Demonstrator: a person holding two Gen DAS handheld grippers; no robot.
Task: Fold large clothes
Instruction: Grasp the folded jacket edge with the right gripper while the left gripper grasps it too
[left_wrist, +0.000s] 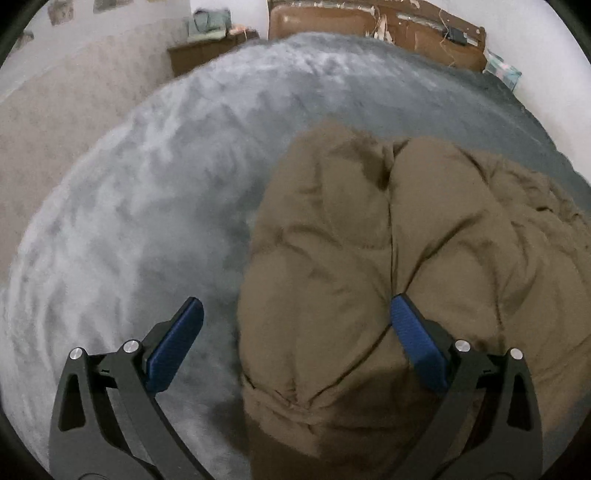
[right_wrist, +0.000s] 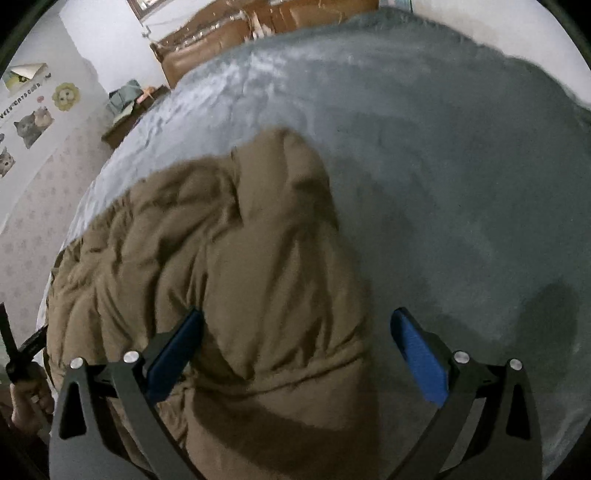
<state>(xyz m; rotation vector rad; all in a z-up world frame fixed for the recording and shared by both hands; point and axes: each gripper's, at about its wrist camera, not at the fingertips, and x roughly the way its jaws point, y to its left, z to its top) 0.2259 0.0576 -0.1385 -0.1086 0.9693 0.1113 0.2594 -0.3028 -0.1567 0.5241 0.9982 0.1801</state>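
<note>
Bedroom scene, with a big bed covered in a fuzzy grey-blue plush blanket (left_wrist: 140, 206) taking up most of both views. At the far end there's a brown padded leather headboard (left_wrist: 332, 18), and beside it a low dark wooden nightstand (left_wrist: 192, 55) with some pale green fabric piled on top. Cat stickers (right_wrist: 31, 125) dot the white wall in the right wrist view.

Lying on the blanket is a large puffy brown quilted coat (left_wrist: 351, 240), rumpled and bunched, with a seam running down its middle. It sits toward the near edge of the bed, more or less central between the two tools.

Left tool (left_wrist: 295, 314) has its blue-padded fingers (left_wrist: 177, 343) spread wide apart, not clamped on anything. One finger hangs over bare blanket, the other over the coat, with the coat's left edge in the gap between them. Can't tell if it's actually touching the fabric.

Right tool (right_wrist: 295, 325) is also spread wide, nothing gripped. It straddles the coat's right edge, with one finger over the brown fabric and the other over the blanket.

Down in the bottom left corner of the right wrist view you can see a person's hand (right_wrist: 27, 402) around a dark handle.
</note>
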